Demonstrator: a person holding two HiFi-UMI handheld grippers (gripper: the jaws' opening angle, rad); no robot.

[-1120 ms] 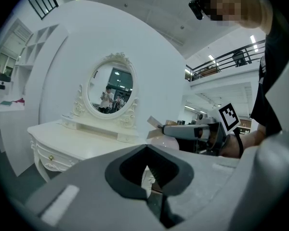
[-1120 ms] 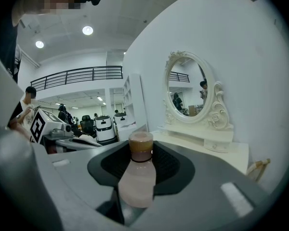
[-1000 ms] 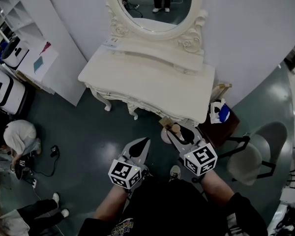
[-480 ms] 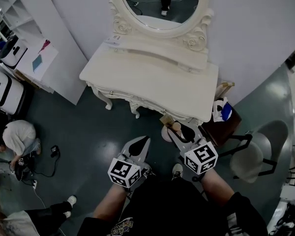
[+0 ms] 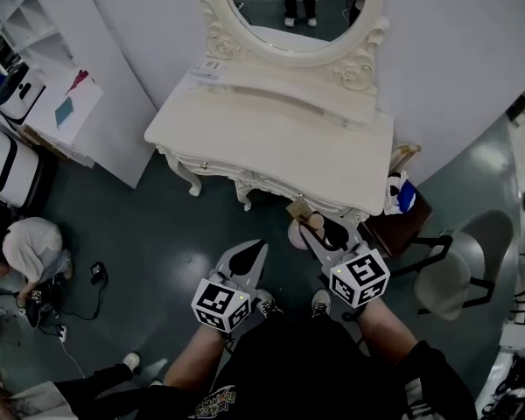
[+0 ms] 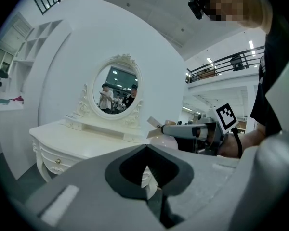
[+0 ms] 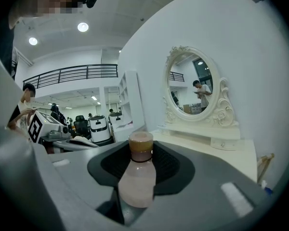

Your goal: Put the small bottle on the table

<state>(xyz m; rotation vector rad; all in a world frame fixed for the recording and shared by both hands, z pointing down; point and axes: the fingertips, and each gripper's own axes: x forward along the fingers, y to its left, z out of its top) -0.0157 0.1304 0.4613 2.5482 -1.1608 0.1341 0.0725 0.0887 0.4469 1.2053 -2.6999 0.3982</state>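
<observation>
The right gripper (image 5: 322, 231) pinches the bottle (image 7: 137, 179) between its grey jaws, up in the air near the front edge of the table (image 5: 271, 138). The bottle is small, round and pale pink, with a tan cap (image 7: 140, 145). The left gripper (image 5: 248, 255) has its jaws pressed together on nothing. The table is white and curly, with an oval mirror (image 5: 297, 7).

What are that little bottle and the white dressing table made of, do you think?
Bottle: probably plastic or frosted glass. It is milky pink and semi-translucent, with a matte tan cap. Table: likely painted wood, with a smooth cream finish and carved scrolls. What lies under the paint cannot be told.
</observation>
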